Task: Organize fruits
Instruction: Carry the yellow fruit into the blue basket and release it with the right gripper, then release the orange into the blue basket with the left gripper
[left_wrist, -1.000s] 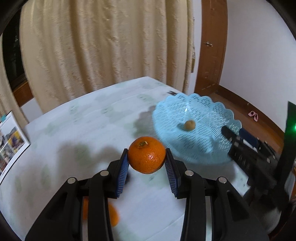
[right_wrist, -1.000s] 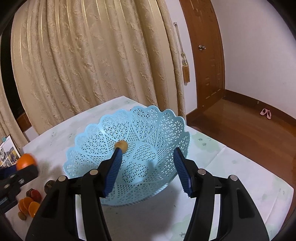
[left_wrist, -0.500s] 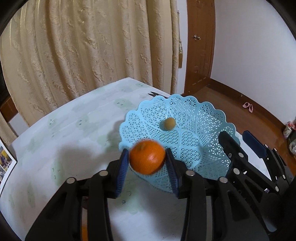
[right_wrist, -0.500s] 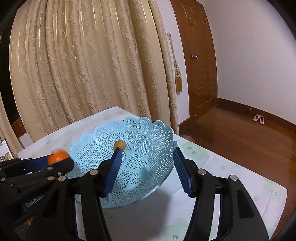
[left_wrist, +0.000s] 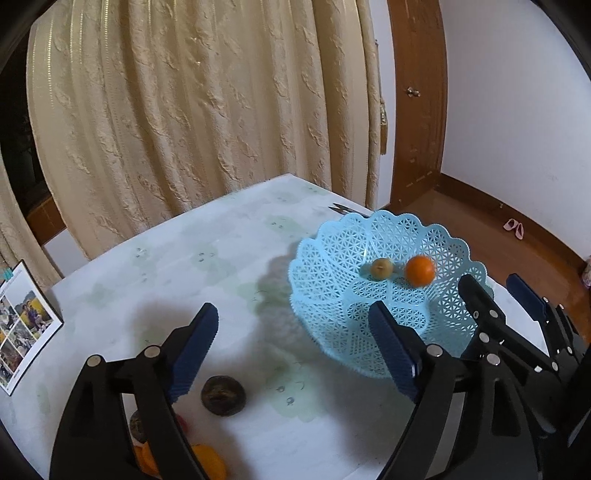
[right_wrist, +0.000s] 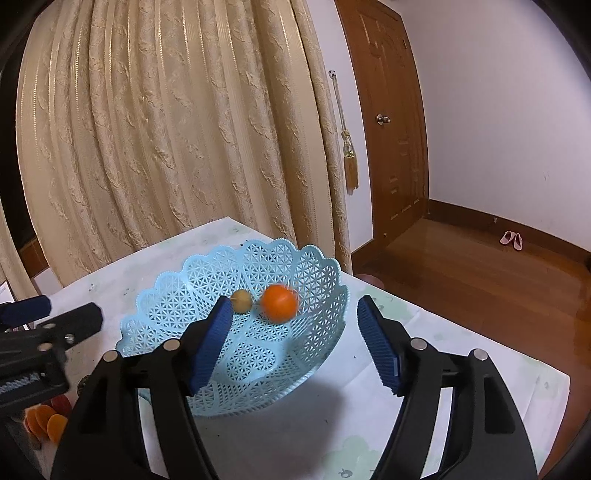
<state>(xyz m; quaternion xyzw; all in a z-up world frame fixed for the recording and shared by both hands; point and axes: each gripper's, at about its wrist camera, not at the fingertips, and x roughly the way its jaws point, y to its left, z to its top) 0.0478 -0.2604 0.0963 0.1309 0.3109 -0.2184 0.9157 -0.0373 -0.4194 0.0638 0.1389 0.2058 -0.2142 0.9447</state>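
A light blue lattice basket (left_wrist: 325, 258) (right_wrist: 166, 280) stands on the white table. In it a round orange (left_wrist: 419, 271) (right_wrist: 279, 302), blurred, lies beside a small yellowish fruit (left_wrist: 381, 268) (right_wrist: 241, 301). My left gripper (left_wrist: 293, 314) (right_wrist: 62, 312) is at the basket's near left, its jaws opening wide with nothing between them. My right gripper (right_wrist: 294, 306) (left_wrist: 491, 282) hovers at the basket's near right rim, its jaws also opening, the pads pressing on nothing. A dark round fruit (left_wrist: 222, 396) and orange pieces (left_wrist: 207, 461) (right_wrist: 44, 421) lie on the table under the left gripper.
A photo frame (left_wrist: 22, 325) stands at the table's left edge. Something dark and thin (left_wrist: 343, 209) lies behind the basket. Cream curtains hang past the far edge. To the right the table ends over a wooden floor with pink slippers (right_wrist: 511, 240) and a door.
The left gripper carried the orange over the basket and let go of it; the orange now lies inside by the small fruit. Both grippers' jaws have spread wider.
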